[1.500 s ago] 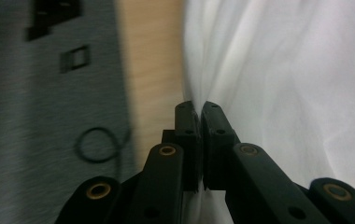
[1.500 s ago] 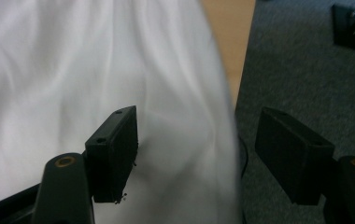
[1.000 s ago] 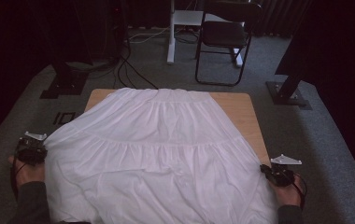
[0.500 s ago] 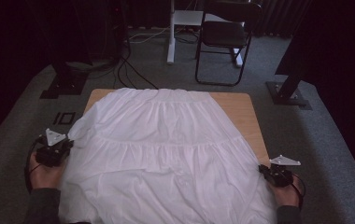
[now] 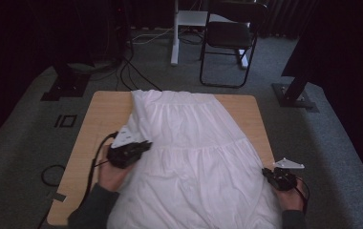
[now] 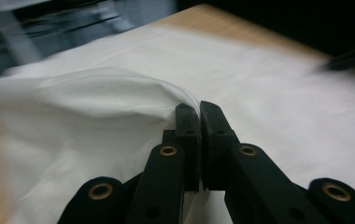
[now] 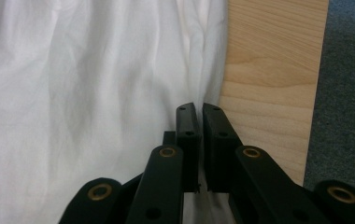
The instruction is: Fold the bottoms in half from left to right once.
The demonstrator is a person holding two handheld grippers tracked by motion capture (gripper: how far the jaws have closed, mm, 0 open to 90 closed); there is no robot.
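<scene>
Grey carpet [image 5: 22, 143] surrounds a wooden table [image 5: 101, 114], with a black folding chair [image 5: 227, 43] and white stand [image 5: 175, 33] beyond its far edge and dark drapes behind. On the carpet at the left lie cables [image 5: 122, 71] and a black stand foot [image 5: 60, 88], well clear of the work.

On the table, a white skirt [image 5: 194, 157] lies spread, its narrow end toward the chair and its wide hem toward the person. The left side of the table is bare because that edge of the skirt is lifted and carried inward: the left gripper [image 5: 144, 144] sits over the cloth, and in the left gripper view its jaws are pressed together on a raised fold of the fabric [image 6: 119, 93], which humps up from the pinch. This looks like the start of folding the left side over the middle.

At the right, the right gripper [image 5: 266, 172] rests at the skirt's lower right edge, beside the table's rim. In the right gripper view its jaws are closed together on the skirt's edge [image 7: 203, 84], likely anchoring that side so the cloth does not slide while the other side is drawn across.
</scene>
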